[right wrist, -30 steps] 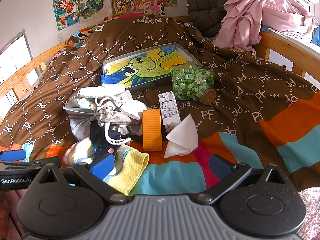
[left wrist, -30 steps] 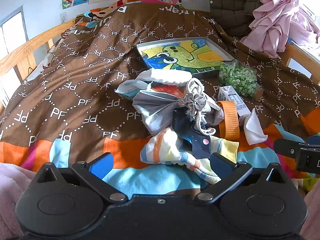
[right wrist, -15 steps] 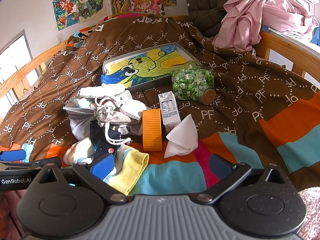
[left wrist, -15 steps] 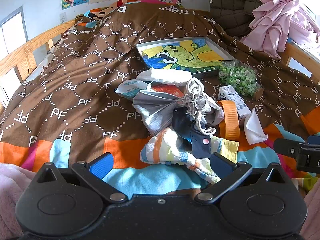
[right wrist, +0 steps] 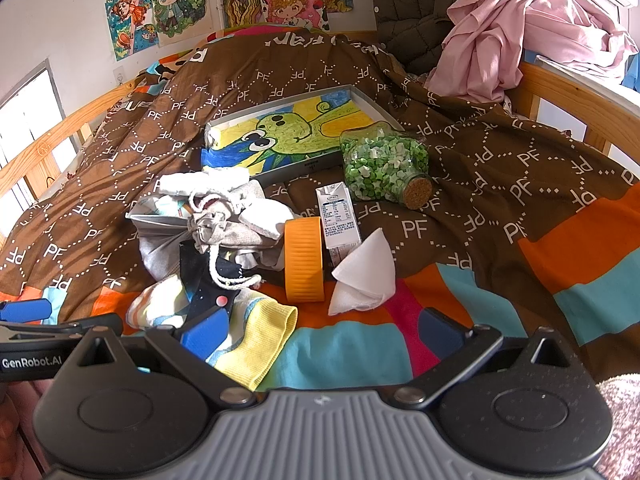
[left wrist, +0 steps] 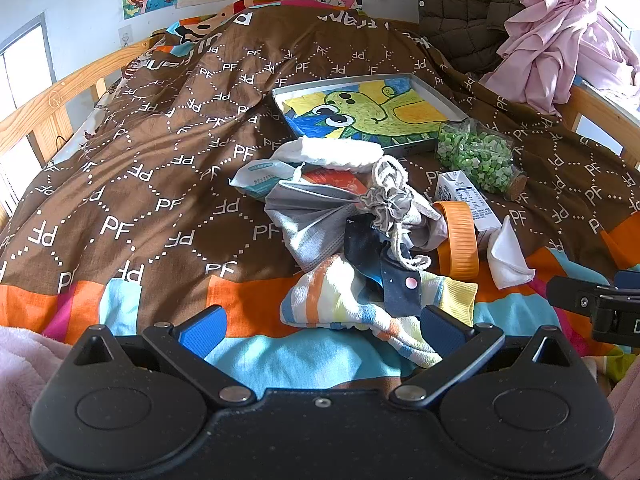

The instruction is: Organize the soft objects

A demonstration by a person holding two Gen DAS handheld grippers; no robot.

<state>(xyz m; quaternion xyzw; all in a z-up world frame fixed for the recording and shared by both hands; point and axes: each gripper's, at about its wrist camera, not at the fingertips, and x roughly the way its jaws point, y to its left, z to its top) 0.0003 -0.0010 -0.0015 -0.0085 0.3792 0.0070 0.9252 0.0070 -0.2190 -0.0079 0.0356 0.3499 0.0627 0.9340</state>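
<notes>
A heap of soft things lies on the bed: a striped sock (left wrist: 344,304) (right wrist: 256,332), a dark navy sock (left wrist: 396,284) (right wrist: 204,276), a grey drawstring pouch (left wrist: 388,200) (right wrist: 224,228), a grey face mask (left wrist: 308,216), a white roll (left wrist: 332,152) and a folded white tissue (left wrist: 508,256) (right wrist: 364,276). My left gripper (left wrist: 320,328) is open just before the striped sock, holding nothing. My right gripper (right wrist: 320,332) is open too, its left finger over the sock's yellow cuff.
An orange lid (right wrist: 304,260), a small milk carton (right wrist: 338,216) and a corked jar of green pieces (right wrist: 384,164) lie right of the heap. A grey tray with a frog drawing (left wrist: 372,112) sits behind. Wooden bed rails (left wrist: 52,104) flank the brown duvet; pink cloth (right wrist: 520,24) is piled far right.
</notes>
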